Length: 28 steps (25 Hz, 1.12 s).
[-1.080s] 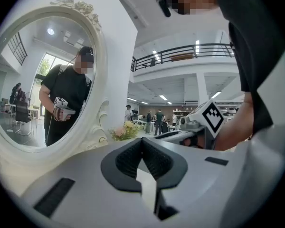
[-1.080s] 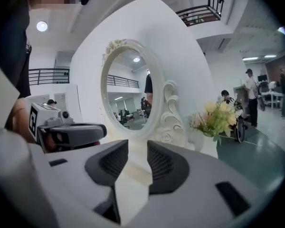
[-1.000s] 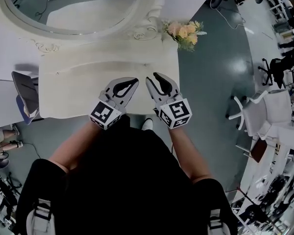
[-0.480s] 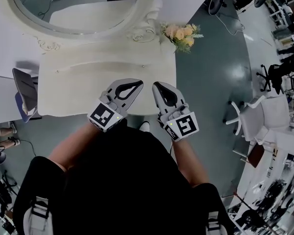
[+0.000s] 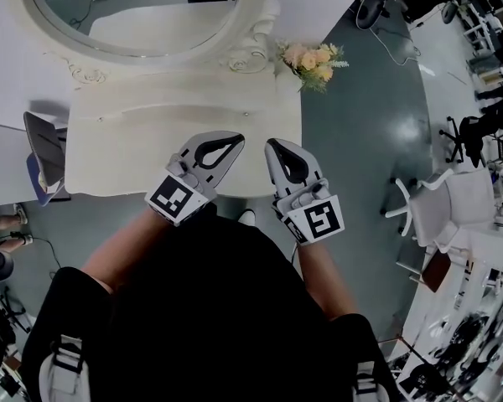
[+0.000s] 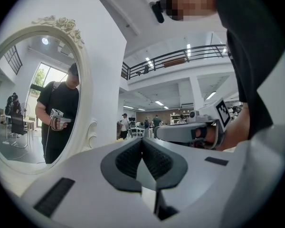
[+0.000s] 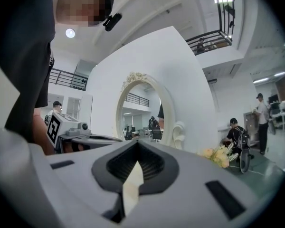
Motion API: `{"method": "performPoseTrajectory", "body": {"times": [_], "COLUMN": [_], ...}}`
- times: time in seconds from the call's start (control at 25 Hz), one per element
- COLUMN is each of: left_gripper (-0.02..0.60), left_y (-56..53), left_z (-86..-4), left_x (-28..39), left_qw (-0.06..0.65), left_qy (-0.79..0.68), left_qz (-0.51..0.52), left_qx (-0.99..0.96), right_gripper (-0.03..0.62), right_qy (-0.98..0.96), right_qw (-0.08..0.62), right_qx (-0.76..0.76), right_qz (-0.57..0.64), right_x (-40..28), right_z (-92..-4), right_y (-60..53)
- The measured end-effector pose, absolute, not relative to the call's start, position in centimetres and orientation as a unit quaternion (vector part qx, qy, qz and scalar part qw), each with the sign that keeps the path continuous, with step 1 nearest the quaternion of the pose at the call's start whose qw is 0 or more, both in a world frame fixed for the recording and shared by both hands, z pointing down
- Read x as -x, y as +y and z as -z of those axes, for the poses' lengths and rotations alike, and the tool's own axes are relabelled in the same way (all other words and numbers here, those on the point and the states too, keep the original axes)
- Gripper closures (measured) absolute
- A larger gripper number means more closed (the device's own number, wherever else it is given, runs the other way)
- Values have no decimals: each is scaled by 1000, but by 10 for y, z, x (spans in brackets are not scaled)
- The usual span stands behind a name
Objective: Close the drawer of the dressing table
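Note:
The cream dressing table (image 5: 134,149) with its oval mirror (image 5: 134,15) lies below me in the head view. No drawer juts out past its front edge; the drawer front itself is hidden from above. My left gripper (image 5: 235,141) and right gripper (image 5: 272,146) hover side by side over the table's front edge, pointing at the mirror. Both are shut with nothing between the jaws. In the left gripper view my left gripper (image 6: 142,139) is shut, with the right gripper (image 6: 190,132) beside it. In the right gripper view my right gripper (image 7: 137,143) is also shut and empty.
A bunch of pale flowers (image 5: 312,61) stands at the table's back right corner. A chair (image 5: 42,162) stands to the table's left, and white office chairs (image 5: 436,199) to its right across the grey floor. Someone's feet (image 5: 4,233) show at far left.
The right gripper's jaws have closed, and that hand has drawn back toward the person and to the right. The left gripper has shifted only slightly.

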<state>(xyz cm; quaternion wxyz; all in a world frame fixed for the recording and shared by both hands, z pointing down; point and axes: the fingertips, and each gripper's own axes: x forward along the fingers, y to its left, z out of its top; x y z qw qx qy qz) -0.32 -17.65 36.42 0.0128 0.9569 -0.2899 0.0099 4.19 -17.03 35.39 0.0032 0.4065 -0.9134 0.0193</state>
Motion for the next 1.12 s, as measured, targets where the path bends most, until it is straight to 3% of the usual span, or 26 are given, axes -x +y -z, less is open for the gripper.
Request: {"method": "performPoseTrajectory", "body": {"times": [1.12], "left_gripper": [588], "left_y": [-186], "left_z": [-367], "left_x": [19], "left_qw": [12], "left_qy": [-306], "left_qz": [-19], "left_qx": [-952], "right_gripper": [591], "right_qy": [-927], "right_qw": [13], "right_qx": [-375], "right_qz": [-30], "right_x": [-25], "right_z": [-360], "right_y": [-179]}}
